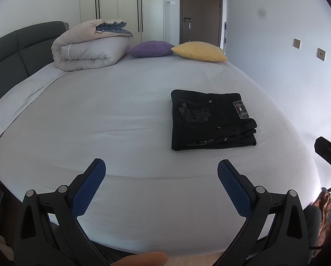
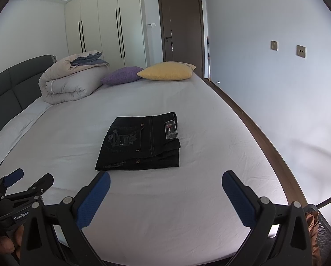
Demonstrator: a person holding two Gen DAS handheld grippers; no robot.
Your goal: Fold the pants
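Observation:
Black pants (image 1: 209, 122) lie folded into a compact rectangle on the white bed (image 1: 121, 122), with the waistband label facing up. They also show in the right wrist view (image 2: 141, 144). My left gripper (image 1: 161, 170) is open and empty, held above the near edge of the bed, left of and nearer than the pants. My right gripper (image 2: 165, 181) is open and empty, just in front of the pants and not touching them. The right gripper's tip shows at the right edge of the left wrist view (image 1: 329, 153). The left gripper shows at the lower left of the right wrist view (image 2: 26, 181).
A rolled grey duvet (image 1: 88, 48), a purple pillow (image 1: 150, 48) and a yellow pillow (image 1: 198, 51) lie at the far end of the bed. A dark headboard (image 1: 14, 51) runs along the left. A white wall (image 2: 276, 88) is close on the right. Wardrobes and a brown door (image 2: 180, 28) stand behind.

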